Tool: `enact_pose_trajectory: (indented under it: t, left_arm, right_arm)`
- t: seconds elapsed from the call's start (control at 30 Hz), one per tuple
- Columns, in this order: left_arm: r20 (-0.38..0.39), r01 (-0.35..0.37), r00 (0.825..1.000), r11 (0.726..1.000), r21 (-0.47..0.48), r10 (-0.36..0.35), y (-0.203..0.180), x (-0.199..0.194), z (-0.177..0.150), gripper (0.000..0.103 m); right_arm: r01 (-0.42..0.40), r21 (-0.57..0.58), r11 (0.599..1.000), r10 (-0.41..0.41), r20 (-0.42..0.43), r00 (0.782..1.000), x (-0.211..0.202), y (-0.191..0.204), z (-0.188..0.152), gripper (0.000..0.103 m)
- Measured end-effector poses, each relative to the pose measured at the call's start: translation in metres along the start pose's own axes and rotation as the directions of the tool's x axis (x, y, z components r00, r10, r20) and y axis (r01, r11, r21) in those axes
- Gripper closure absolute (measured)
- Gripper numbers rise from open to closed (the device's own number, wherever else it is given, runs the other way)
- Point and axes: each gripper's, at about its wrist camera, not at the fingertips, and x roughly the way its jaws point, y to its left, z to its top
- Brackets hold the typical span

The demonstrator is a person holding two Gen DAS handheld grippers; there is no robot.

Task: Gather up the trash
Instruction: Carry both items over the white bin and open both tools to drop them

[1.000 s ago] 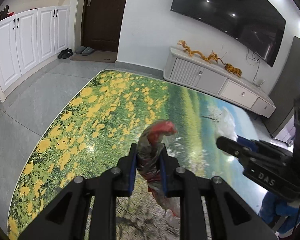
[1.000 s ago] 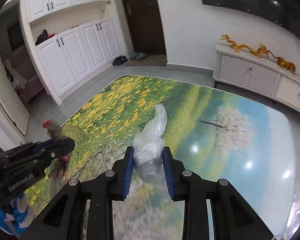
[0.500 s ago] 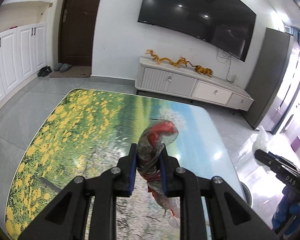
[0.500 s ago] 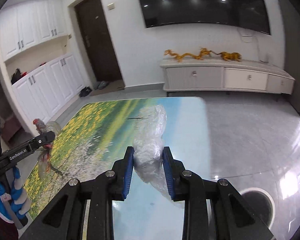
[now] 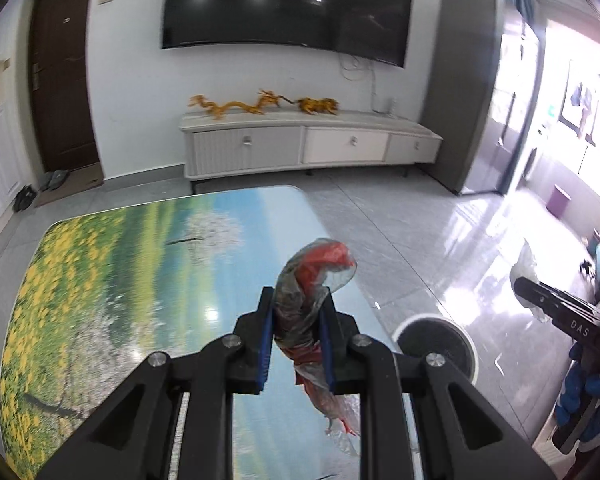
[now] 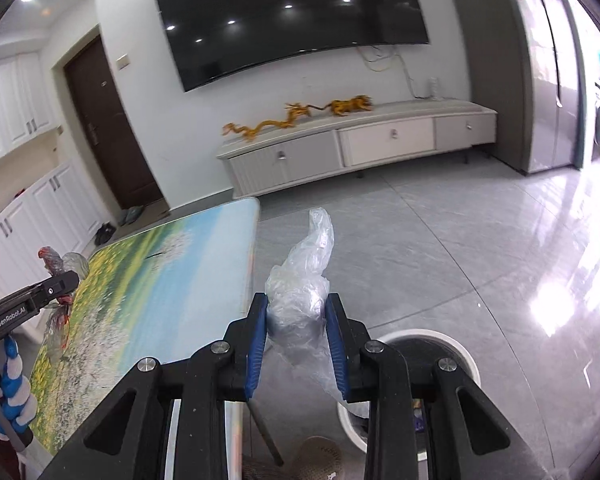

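My left gripper [image 5: 296,332] is shut on a crumpled red-and-clear plastic wrapper [image 5: 314,276], held above the right part of the picture-printed table [image 5: 140,272]. My right gripper [image 6: 296,334] is shut on a crumpled clear plastic bag [image 6: 306,284], held over the floor just past the table's edge [image 6: 248,276]. A round white bin with a dark inside [image 6: 432,344] stands on the floor below and right of the right gripper; the left wrist view shows the bin [image 5: 436,344] beside the table. In the right wrist view the left gripper [image 6: 56,284] with its wrapper [image 6: 54,258] shows at the left.
A low white TV cabinet [image 5: 308,148] with golden dragon figures stands against the far wall under a large television [image 5: 288,4]. A grey tiled floor [image 6: 440,248] spreads to the right. A dark door [image 5: 62,80] and white cupboards are at the left. Blue-gloved hands hold the grippers.
Both grippers have swung to the right across the table, each with its trash still held. The bin on the floor has come into view in both views.
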Motion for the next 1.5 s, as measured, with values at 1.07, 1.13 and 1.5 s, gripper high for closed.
enact_pose_trajectory:
  t: [1.07, 1.13, 1.5]
  left_arm:
    - [-0.45, 0.332, 0.853, 0.94, 0.08, -0.263, -0.23, 0.242, -0.031, 0.059]
    - [-0.462, 0.336, 0.845, 0.939, 0.067, -0.27, -0.232, 0.249, -0.032, 0.058]
    - [-0.397, 0.301, 0.881, 0.952, 0.053, -0.257, -0.225, 0.237, -0.028, 0.054]
  right_arm:
    - [0.225, 0.289, 0.931, -0.108, -0.371, 0.922, 0.117, -0.186, -0.094, 0.06]
    - [0.239, 0.298, 0.924, -0.115, -0.379, 0.918, 0.118, -0.192, -0.098, 0.05]
    - [0.253, 0.307, 0.917, -0.122, -0.39, 0.913, 0.118, -0.197, -0.099, 0.047]
